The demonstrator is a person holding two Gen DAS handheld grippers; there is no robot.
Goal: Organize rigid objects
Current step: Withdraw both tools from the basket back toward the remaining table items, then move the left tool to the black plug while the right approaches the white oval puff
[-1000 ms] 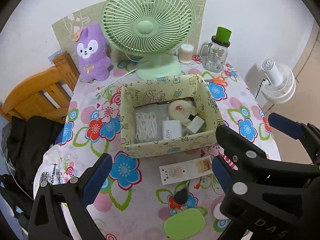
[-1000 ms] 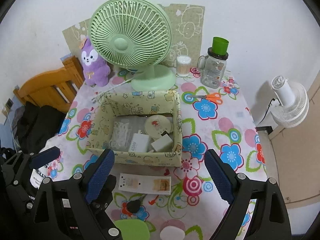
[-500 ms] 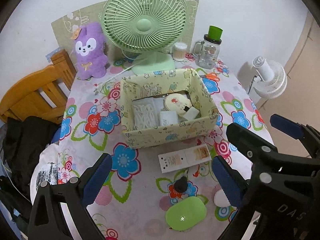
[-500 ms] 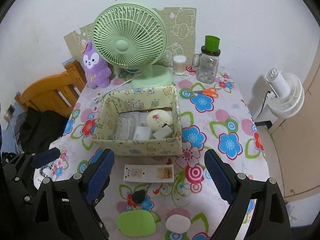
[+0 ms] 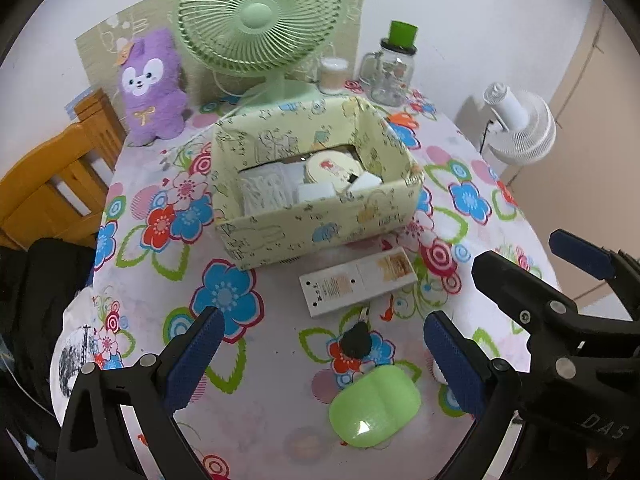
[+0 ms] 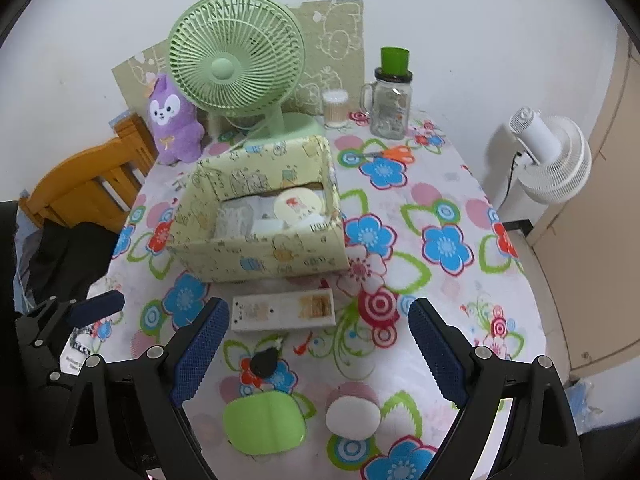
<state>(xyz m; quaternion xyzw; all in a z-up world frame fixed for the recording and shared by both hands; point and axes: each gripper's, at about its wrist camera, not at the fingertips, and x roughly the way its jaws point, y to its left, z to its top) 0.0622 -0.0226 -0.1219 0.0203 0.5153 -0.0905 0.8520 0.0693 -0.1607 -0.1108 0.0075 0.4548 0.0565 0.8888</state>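
In the right wrist view, the left hand-held gripper sits at the lower left of the frame, only one blue pad plain, though the left wrist view shows it spread wide and grasping nothing; right of it, centre frame, the pale yellow cartoon-print cardboard box stands on the flower-print bench with several white items already inside; just below the box lies the long white flat rectangular pack, then the small black rounded piece, the lime-green flat oval case and the white smooth oval pebble-shaped thing, all loose near the bottom of the frame; the right hand-held gripper is released too, its pads wide apart above these; the likely step is picking one loose piece for the box; straddling the white pack across its narrow side, low and level, should give a firm hold; the box contents are partly hidden by its front wall, and the black piece is too small to identify.
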